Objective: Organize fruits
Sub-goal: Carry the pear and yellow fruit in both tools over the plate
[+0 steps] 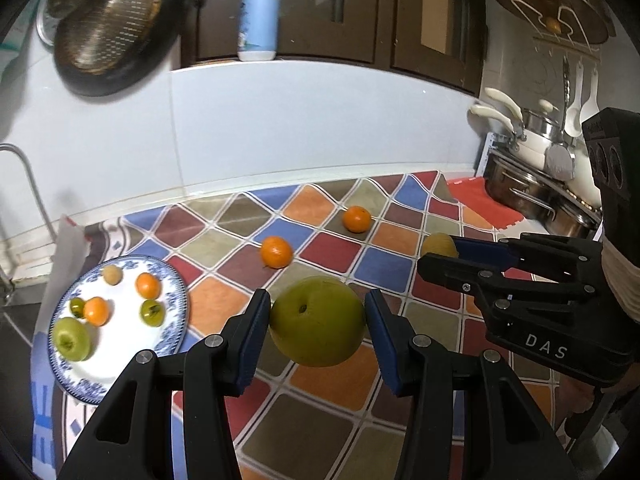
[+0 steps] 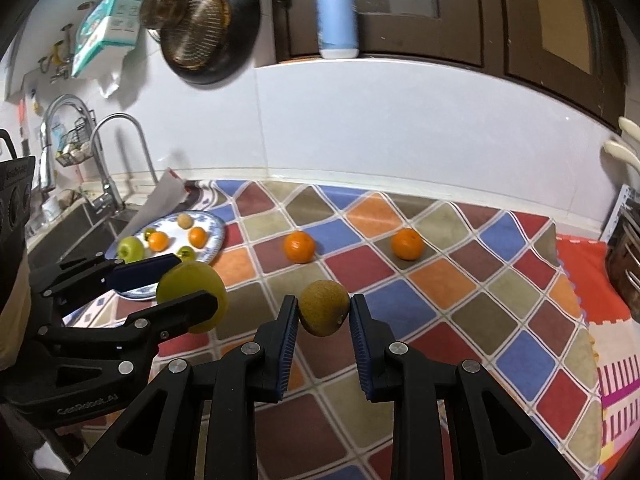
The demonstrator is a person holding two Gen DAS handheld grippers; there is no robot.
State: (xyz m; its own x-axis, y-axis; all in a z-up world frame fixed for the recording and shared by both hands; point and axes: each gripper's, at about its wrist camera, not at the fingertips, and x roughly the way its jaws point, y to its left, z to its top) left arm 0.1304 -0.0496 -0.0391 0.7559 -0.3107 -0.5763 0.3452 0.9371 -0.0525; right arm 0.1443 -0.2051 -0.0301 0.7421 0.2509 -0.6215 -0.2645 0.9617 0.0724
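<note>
Left hand-held gripper (image 1: 318, 320) grasps our green apple (image 1: 316, 320) and the right hand-held gripper (image 2: 324, 314) a brownish fruit (image 2: 324, 312), both above the tabletop (image 2: 460, 280); round, firm, probably slippery, so we judge the widest middle safest.

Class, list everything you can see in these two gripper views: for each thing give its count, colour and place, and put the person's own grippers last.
Plate: one, blue and white, left on the mat, holding six small fruits.
Oranges: two, orange, loose on the mat.
Green pear: one, yellow-green, between the left gripper's fingers.
Brown fruit: one, brownish, between the right gripper's fingers.
Mat: one, multicoloured checks, covering the counter.
Bottle: one, pale blue, on the ledge.
Pan: one, dark, hanging on the wall.
Faucet: silver, far left.
Left gripper: black, blue pads.
Right gripper: black, blue pads.
</note>
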